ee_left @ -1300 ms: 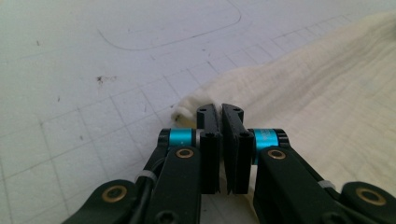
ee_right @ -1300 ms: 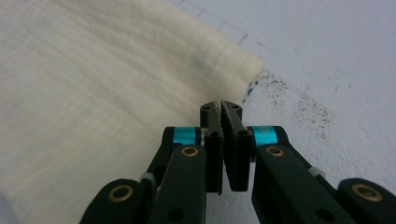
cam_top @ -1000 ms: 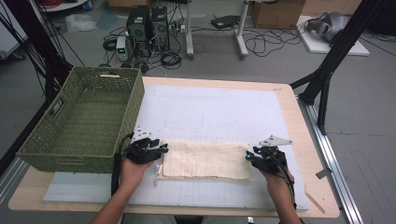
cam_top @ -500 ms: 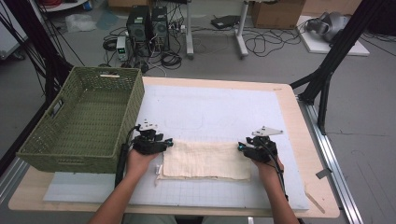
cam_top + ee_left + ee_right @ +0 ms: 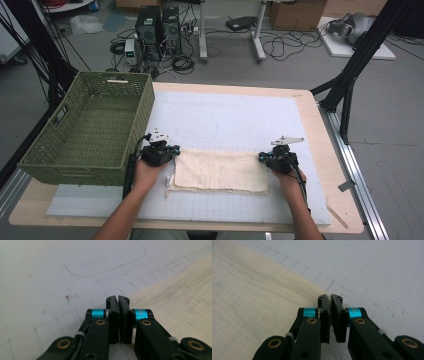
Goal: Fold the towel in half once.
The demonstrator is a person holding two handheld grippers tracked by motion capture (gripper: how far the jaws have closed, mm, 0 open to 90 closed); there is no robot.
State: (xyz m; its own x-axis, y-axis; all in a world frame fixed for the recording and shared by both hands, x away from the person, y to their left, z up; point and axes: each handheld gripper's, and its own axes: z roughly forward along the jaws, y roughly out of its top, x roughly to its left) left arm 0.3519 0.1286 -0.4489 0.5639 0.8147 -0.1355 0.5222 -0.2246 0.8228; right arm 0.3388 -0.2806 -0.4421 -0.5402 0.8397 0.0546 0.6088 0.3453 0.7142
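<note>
Table (image 5: 320,200): cloth (image 5: 220,171) lay flat on white mat (image 5: 225,120), near front edge, basket (image 5: 90,130) just left of it.

Left gripper (image 5: 172,150) at cloth's far left corner, right gripper (image 5: 263,158) at far right corner; jaws of both had just been closing and stood pressed together, apparently pinching cloth corners, though layer between pads hard to see.

Judgement: lift both corners evenly, keep cloth taut. Open mat beyond cloth; mind basket wall at left.
</note>
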